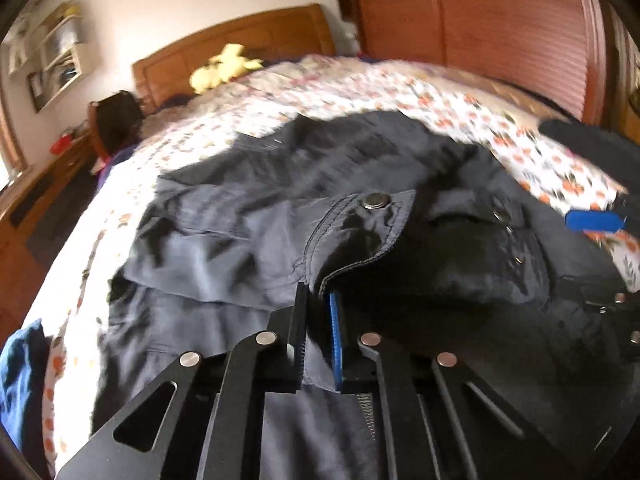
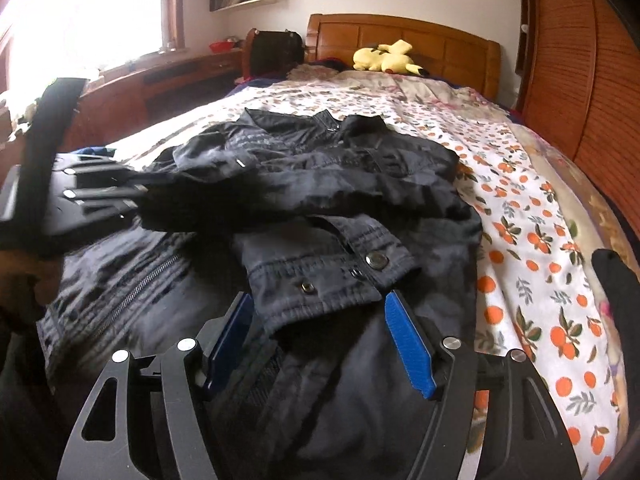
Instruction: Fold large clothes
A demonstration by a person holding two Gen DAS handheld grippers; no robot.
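The jacket (image 2: 320,208) is lying crumpled on the bed (image 2: 520,208), spreading from the picture's centre down to 6 o'clock in both wrist views, its collar pointing toward 12 o'clock and the headboard (image 2: 420,40). A cuff (image 2: 340,276) with a snap (image 2: 375,259) is resting on top of the body of the jacket, just above the right gripper (image 2: 320,344), and a zip (image 2: 140,284) is running off toward 8 o'clock. The right gripper is standing released, its blue pads (image 2: 412,352) spread to either side of the cuff's near edge without pressing on it. The left gripper (image 1: 318,336) is clenching a fold of the jacket's cloth, the pads nearly meeting with the fabric pinched between them at 6 o'clock of its own view; in the right view it is showing at 9 o'clock, gripping the jacket's edge. A flap (image 1: 360,236) bearing another snap (image 1: 376,201) is lying just beyond the left fingertips toward 12 o'clock. The bedspread under the jacket is showing an orange fruit print. A yellow plush (image 2: 386,58) is lying by the headboard at 12 o'clock, a wardrobe (image 2: 580,80) is standing at 2 o'clock, and a window (image 2: 80,12) is glaring at 10 o'clock in the right view. A blue cloth (image 1: 20,380) is sitting at 8 o'clock in the left view.
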